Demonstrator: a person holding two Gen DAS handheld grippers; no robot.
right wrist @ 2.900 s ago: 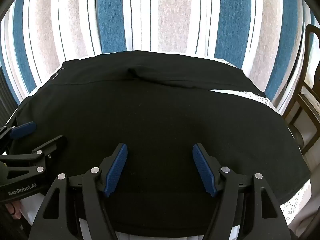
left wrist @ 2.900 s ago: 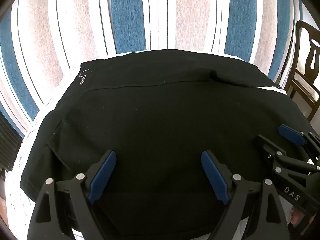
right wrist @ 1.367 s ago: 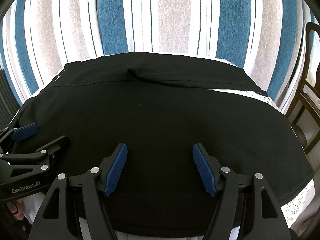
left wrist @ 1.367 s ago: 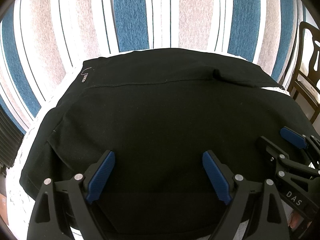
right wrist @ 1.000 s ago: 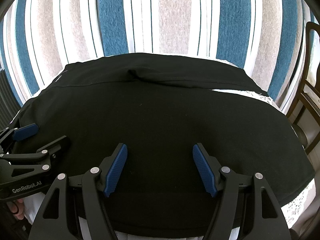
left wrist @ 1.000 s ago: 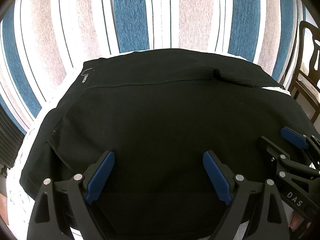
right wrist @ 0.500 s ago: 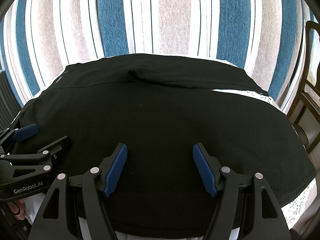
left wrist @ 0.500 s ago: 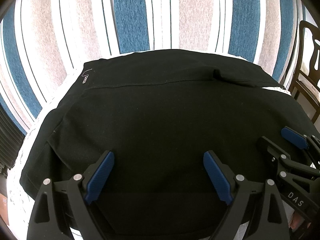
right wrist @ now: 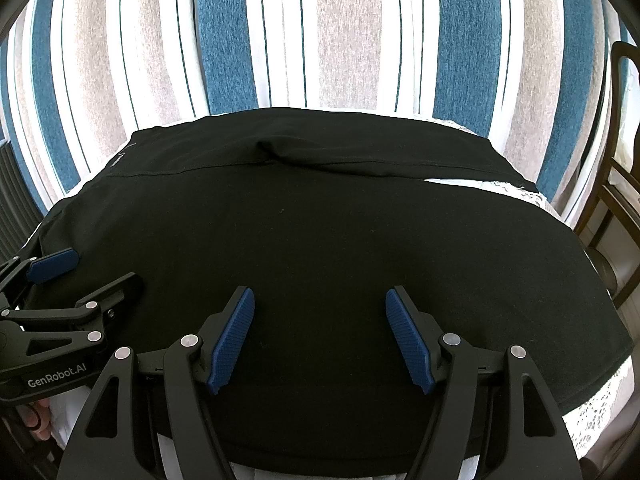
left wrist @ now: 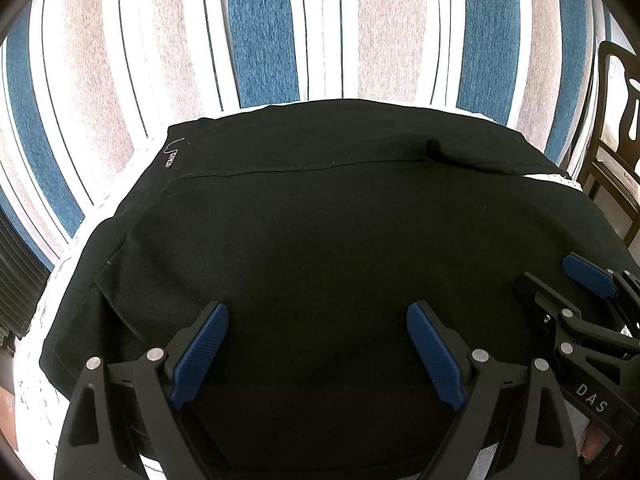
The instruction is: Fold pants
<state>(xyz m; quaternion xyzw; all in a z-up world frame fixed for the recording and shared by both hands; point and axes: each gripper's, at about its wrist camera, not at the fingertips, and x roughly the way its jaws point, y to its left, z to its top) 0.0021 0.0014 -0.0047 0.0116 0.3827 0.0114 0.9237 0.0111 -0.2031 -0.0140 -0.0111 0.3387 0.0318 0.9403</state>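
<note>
Black pants [left wrist: 320, 232] lie spread flat over a small table covered with a white lace cloth [right wrist: 516, 192]. They also fill the right wrist view [right wrist: 320, 240]. The waistband with a small label [left wrist: 170, 159] is at the far left. My left gripper [left wrist: 316, 344] is open and empty, hovering over the near edge of the pants. My right gripper [right wrist: 320, 328] is open and empty, just to its right over the same near edge. Each gripper shows in the other's view: the right one [left wrist: 576, 292] and the left one [right wrist: 84, 276].
A blue, beige and white striped curtain [left wrist: 260, 40] hangs right behind the table. A dark wooden chair [left wrist: 616, 140] stands at the right, also in the right wrist view [right wrist: 616, 200]. A dark slatted object [left wrist: 16, 280] is at the left edge.
Almost nothing has changed. Both grippers stay open over the near edge of the pants, with only a slight drift of the views.
</note>
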